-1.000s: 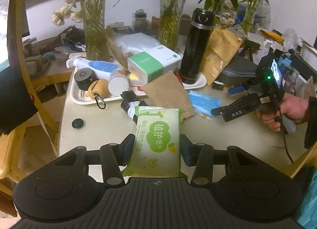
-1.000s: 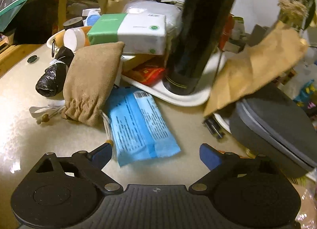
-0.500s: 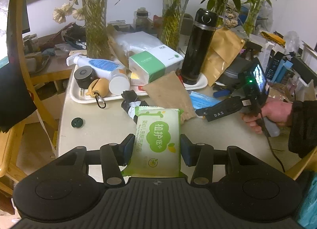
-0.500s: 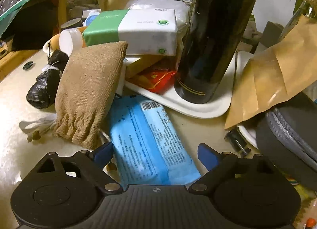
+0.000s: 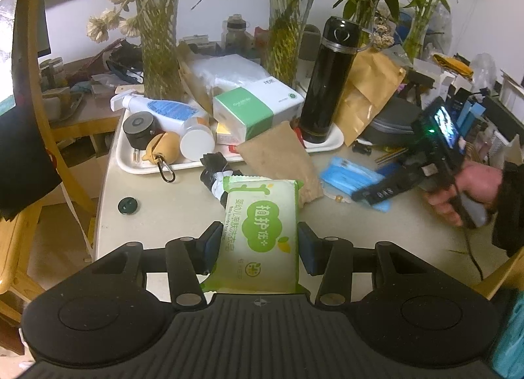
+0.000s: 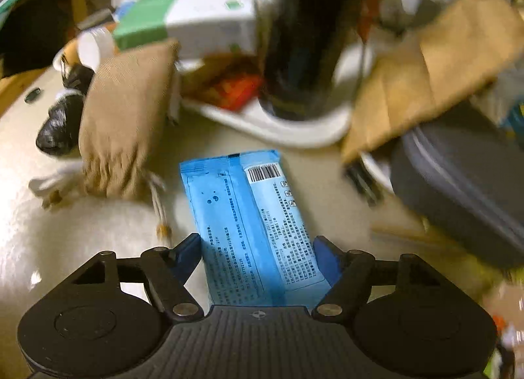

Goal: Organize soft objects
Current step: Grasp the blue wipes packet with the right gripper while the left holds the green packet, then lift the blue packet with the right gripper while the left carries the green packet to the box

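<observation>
Nearest in the left wrist view: left tongs [image 5: 258, 244] clamped on a green wipes pack [image 5: 262, 231], blue pads pressed to both long sides, pack held lengthwise between them above the beige tabletop [image 5: 157, 202]. Just beyond the pack's far end, a black bag bundle [image 5: 213, 172] and a tan drawstring pouch [image 5: 281, 162], the pouch leaning onto the edge of a white tray [image 5: 137, 166]. Left of those, alone on the tabletop, a small dark round cap [image 5: 127, 206]. To the right, right tongs [image 5: 370, 195] held by a hand [image 5: 471, 189], fingers over a blue packet [image 5: 347, 176].

In the right wrist view: right tongs [image 6: 258, 257] closed against the blue packet [image 6: 249, 215], pads touching both its edges, barcode end pointing away; whether lifted or lying on the tabletop, impossible to tell through the blur. Left of it, the tan pouch [image 6: 121, 123] with cords trailing.

Farther back on the tray: spray bottle [image 5: 163, 108], green-and-white tissue box [image 5: 255, 108], tall black flask [image 5: 327, 84]. Right of the flask, a brown paper bag [image 5: 363, 90] and a grey zip case [image 5: 389, 126]. Behind all, glass vases of green stems [image 5: 160, 45].
</observation>
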Tool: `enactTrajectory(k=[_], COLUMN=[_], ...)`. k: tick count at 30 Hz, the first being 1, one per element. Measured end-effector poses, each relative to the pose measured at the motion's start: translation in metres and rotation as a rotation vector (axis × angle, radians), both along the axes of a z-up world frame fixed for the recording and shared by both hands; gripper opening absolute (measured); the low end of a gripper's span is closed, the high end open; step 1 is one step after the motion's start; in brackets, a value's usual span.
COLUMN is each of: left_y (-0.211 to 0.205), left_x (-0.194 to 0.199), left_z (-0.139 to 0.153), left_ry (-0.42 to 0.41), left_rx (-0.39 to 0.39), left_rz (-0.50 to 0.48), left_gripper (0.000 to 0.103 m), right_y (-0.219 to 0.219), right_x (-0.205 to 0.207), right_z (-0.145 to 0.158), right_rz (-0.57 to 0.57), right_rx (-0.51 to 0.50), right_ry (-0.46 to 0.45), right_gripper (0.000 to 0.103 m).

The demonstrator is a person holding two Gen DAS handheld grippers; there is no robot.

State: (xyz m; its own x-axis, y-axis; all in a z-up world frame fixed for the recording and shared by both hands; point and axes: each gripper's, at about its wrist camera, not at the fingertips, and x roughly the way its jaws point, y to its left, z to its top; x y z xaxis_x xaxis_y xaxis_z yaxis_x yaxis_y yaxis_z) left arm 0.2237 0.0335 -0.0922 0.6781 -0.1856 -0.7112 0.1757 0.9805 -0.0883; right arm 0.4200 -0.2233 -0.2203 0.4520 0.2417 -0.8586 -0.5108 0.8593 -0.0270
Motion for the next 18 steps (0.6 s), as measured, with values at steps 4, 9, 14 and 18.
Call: enactTrajectory(k=[4,9,14,18], left_y=[-0.002,-0.001,-0.004,-0.006], left_x=[0.0,0.002,0.004,0.005], left_z=[0.003,0.004,0.001,-0.003], left_ry=[-0.012,-0.022,-0.036,-0.041], left_rx=[-0.003,-0.004,-0.001,0.027], left_rz=[0.0,0.002,-0.02,-0.03], left_gripper=[0.047,0.047,0.047,0.047], right_y=[-0.015,-0.014,-0.012,-0.01], right_x=[-0.006,-0.014,-0.016,-0.024], right_z=[-0.003,-0.006,0.0,0.013], right_rz=[-0.03,0.046,0.057,0.076], right_rx=[0.017,0.005,0.02,0.007], right_ry=[0.092,0.005,0.017,0.01], right_gripper=[0.078,0.081,0.067,0.065])
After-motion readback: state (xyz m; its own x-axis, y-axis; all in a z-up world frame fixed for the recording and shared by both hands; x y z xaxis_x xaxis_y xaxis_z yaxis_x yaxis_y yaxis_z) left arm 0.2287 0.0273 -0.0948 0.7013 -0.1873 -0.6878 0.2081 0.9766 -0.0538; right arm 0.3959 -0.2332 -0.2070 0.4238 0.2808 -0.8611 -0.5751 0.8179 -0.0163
